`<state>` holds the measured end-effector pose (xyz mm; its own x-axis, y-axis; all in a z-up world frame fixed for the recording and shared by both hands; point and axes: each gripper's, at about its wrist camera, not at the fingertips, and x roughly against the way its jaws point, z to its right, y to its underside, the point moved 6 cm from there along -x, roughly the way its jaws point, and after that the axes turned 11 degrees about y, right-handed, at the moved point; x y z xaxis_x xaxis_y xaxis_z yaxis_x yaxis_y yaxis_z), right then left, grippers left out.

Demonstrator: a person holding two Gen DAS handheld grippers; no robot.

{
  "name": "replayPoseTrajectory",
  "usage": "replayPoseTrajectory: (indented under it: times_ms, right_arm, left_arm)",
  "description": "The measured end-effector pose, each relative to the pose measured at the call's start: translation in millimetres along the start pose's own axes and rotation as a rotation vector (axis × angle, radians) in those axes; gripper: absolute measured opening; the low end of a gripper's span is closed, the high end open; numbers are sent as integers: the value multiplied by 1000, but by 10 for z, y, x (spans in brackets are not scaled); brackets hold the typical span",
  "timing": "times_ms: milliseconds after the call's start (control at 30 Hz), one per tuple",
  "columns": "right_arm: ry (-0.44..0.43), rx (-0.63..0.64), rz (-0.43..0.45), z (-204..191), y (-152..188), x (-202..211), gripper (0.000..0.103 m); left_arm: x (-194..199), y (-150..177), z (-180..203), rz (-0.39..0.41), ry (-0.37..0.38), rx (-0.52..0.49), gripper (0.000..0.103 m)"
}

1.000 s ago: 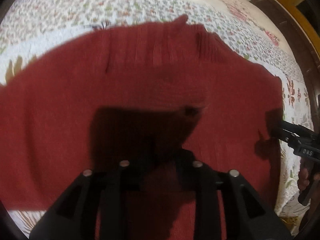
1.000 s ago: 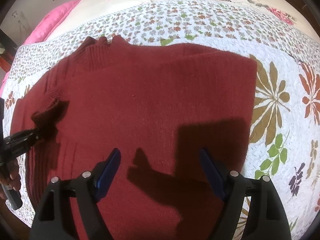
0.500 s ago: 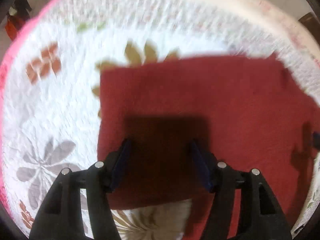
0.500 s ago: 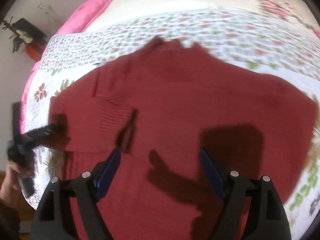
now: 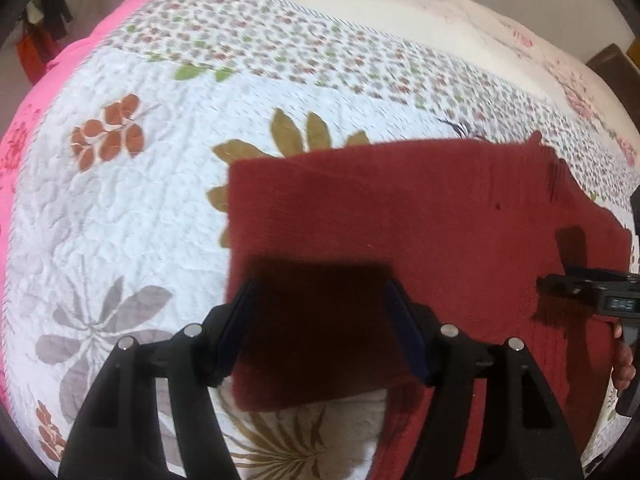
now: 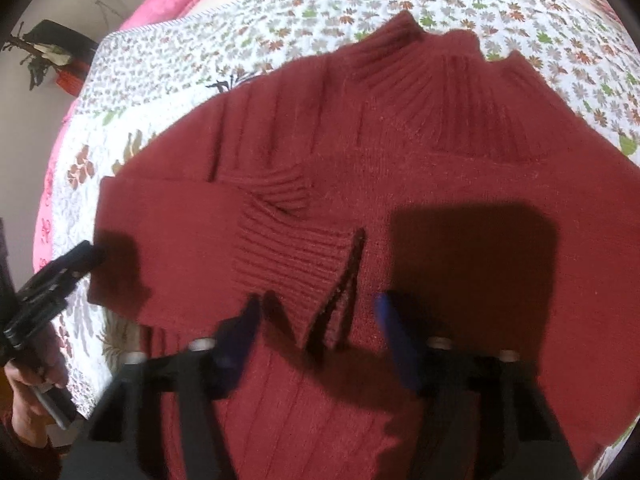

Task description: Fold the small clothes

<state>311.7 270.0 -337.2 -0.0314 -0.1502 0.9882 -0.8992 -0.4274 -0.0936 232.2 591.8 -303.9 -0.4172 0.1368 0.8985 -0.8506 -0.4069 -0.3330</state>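
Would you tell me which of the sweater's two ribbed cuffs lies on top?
The larger cuff, nearest the right gripper; it overlaps the smaller cuff just beyond it on the maroon sweater.

Support: a bed point(image 5: 460, 12) spread with a white floral quilt point(image 5: 120, 208)
Quilt border: a band of small flowers
Bed edge: pink bedding point(image 5: 132, 4) beyond the quilt
On the quilt: a dark red knit sweater point(image 6: 440, 168) lying flat, one ribbed sleeve cuff point(image 6: 288, 256) folded across its body

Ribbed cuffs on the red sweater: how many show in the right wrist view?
2: one cuff folded across the sweater's middle, another cuff just behind it. None appears hidden.
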Motion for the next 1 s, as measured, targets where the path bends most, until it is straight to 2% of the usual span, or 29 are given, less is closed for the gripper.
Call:
replayPoseTrajectory:
  times_ms: [33,67,100,200,300,433,567,700,900,1000]
  right_arm:
    - [-12,7,5,-15,-5,7,21]
    - [-56,10,1,-43,-3,27,9]
    - [-94,8,1,-56,3,60,6]
    - [-129,27,54,-32,-12,280,6]
    - [-156,-12,123,178,-21,601,6]
    - [-116,-89,203,748,77,1008,6]
    - [-44,-162,215,1339,283,1163,6]
    - [8,-221,185,1727,530,1092,6]
    - [68,-234,96,1939,761,637,7]
    - [109,-236,56,2022,819,450,13]
  left_arm:
    - [14,-4,0,7,-3,8,66]
    - [42,26,-5,10,-5,15,66]
    - [71,34,-48,13,-9,26,66]
    - [115,9,-96,33,-13,59,66]
    - [157,-18,-54,41,-4,64,66]
    - [45,-58,125,31,2,42,66]
    - [-160,-64,376,6,12,6,66]
    - [-417,-43,595,-34,-11,-40,66]
    - [-814,30,684,-101,-84,-78,68]
    - [-854,19,692,-110,-96,-76,71]
